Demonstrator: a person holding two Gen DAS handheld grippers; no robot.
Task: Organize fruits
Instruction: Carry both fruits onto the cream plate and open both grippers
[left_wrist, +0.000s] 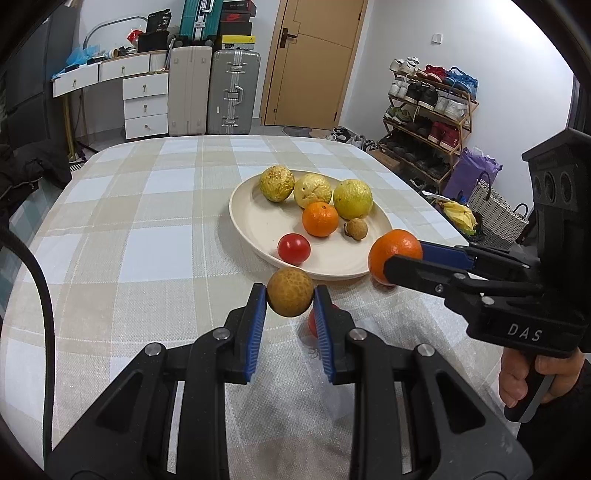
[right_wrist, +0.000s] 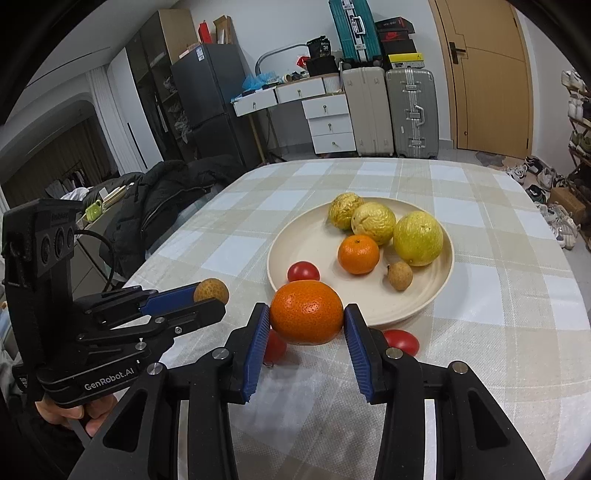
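My left gripper (left_wrist: 290, 297) is shut on a brown longan (left_wrist: 290, 292), held above the cloth just before the cream plate (left_wrist: 251, 221); it also shows in the right wrist view (right_wrist: 211, 291). My right gripper (right_wrist: 306, 319) is shut on an orange mandarin (right_wrist: 306, 312), near the plate's (right_wrist: 291, 240) front rim. On the plate lie three yellow-green fruits (right_wrist: 417, 238), a mandarin (right_wrist: 358, 254), a small longan (right_wrist: 399, 275) and a red tomato (right_wrist: 303, 271). Two red tomatoes (right_wrist: 402, 340) lie on the cloth under the grippers, one partly hidden (right_wrist: 275, 346).
The table carries a checked beige cloth (left_wrist: 147, 221). A black jacket (right_wrist: 166, 192) hangs at the table's left side. Suitcases (left_wrist: 232, 92), drawers and a shoe rack (left_wrist: 428, 110) stand beyond the far edge. A basket with bananas (left_wrist: 461, 218) sits right of the table.
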